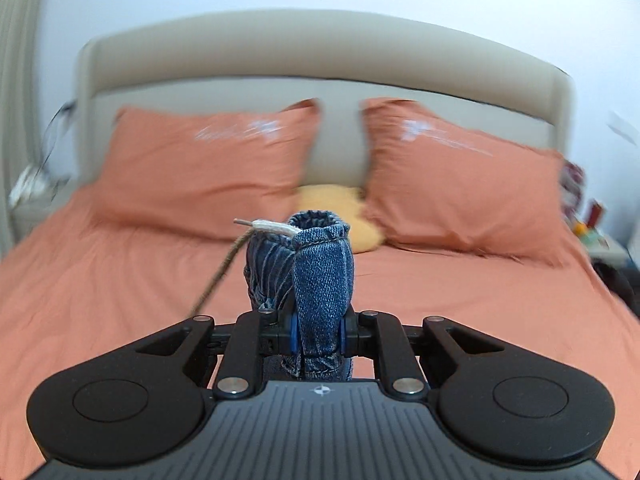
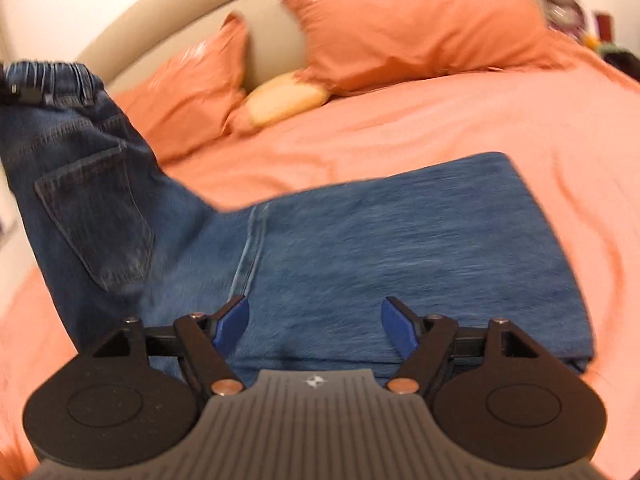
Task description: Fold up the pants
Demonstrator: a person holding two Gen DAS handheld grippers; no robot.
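Left gripper [image 1: 318, 330] is clamped on a bunched fold of the jeans [image 2: 360, 256], denim squeezed between both blue pads and sticking up in front of the camera. The gathered elastic waistband [image 1: 318, 220] sits at the top of that bundle, with a drawstring [image 1: 224, 268] trailing down to the left from a pale tip.

Right gripper [image 2: 316, 326] is open, jaws spread wide with nothing between them, hovering just above the near edge of the denim (pads not pressing the fabric).

Jeans location: legs lie flat across the orange bedsheet [image 2: 500, 120] in the near-middle of the bed, running left to right, hem end at the right. The waist end is lifted off the bed at the far left of the right wrist view, back pocket [image 2: 96, 220] facing the camera, waistband uppermost.

Background: two orange pillows [image 1: 208, 168] against the beige headboard [image 1: 320, 52] at the far side, a yellow cushion [image 1: 340, 208] between them. Both views have motion blur, so clutter on the far right nightstand is unreadable.
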